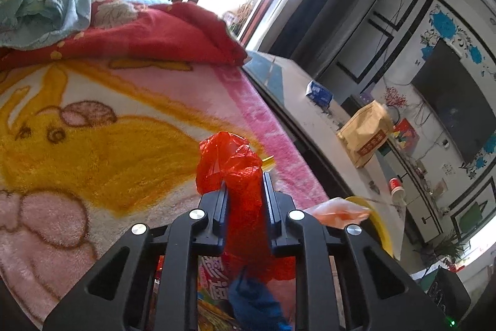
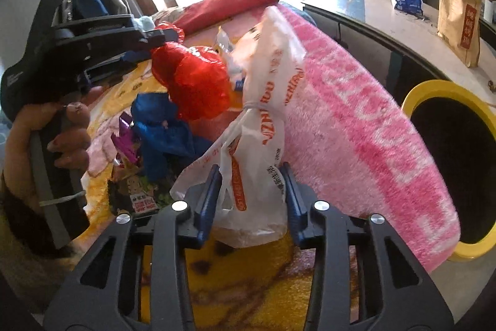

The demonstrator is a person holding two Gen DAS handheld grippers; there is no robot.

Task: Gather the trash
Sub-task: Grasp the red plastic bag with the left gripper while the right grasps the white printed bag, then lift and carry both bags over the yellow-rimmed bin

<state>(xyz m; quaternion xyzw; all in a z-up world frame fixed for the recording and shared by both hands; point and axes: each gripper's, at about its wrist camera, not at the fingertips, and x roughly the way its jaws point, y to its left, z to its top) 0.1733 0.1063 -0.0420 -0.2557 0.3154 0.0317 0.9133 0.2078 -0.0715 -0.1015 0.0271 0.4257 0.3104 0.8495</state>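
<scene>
The left gripper (image 1: pixel 245 191) has its jaws closed tight on a red plastic bag (image 1: pixel 231 163), low in the middle of the frame. The right gripper (image 2: pixel 251 185) holds a white printed bag (image 2: pixel 263 101) between narrow jaws. A blue bag (image 2: pixel 161 126) and snack wrappers (image 2: pixel 136 191) lie on the bed blanket (image 2: pixel 356 120). The yellow bin (image 2: pixel 434 89) at the right looks empty, so I judge most work remains.

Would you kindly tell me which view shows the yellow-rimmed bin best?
The right wrist view: the yellow-rimmed bin shows its whole rim and dark opening beside the pink blanket. The left wrist view catches only a yellow rim sliver.
</scene>
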